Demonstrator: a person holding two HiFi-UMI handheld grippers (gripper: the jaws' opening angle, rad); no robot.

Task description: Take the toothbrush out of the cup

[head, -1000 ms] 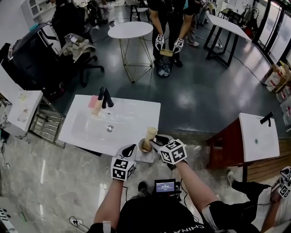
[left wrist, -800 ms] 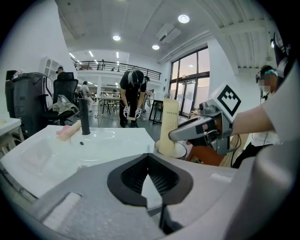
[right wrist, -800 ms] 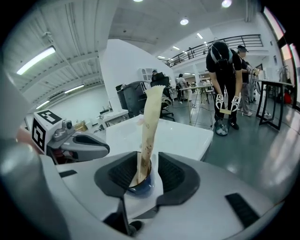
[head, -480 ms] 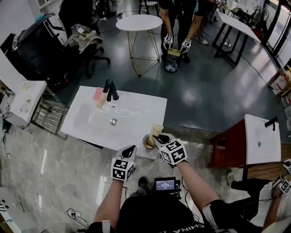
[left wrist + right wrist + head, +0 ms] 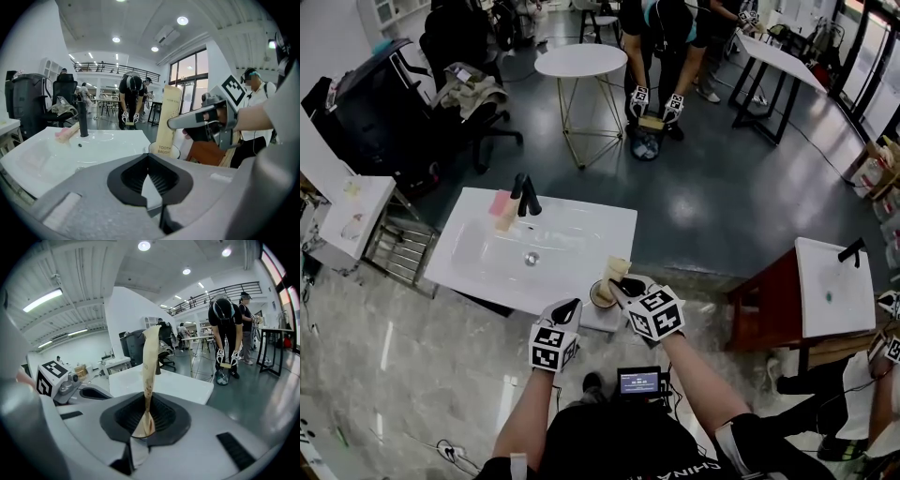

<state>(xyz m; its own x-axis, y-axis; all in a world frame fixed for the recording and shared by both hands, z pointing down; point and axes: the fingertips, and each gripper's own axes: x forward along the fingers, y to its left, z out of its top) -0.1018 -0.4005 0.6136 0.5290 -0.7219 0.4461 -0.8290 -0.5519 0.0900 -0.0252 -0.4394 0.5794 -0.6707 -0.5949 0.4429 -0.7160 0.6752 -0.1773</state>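
Lower end of toothbrush package (image 5: 168, 119) hidden inside cup (image 5: 594, 302) at sink counter (image 5: 581, 234) near-right corner. Print: "TOOTH BRUSH". Right gripper (image 5: 617, 288) jaws just closing, clamped on package; left gripper (image 5: 569, 307) jaws together, empty.

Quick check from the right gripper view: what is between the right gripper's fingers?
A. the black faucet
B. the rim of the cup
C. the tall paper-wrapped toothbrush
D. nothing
C: in the right gripper view, the right gripper has just been closing its fingers. They pinch the lower end of the beige-wrapped toothbrush, which rises upright between them at the cup.
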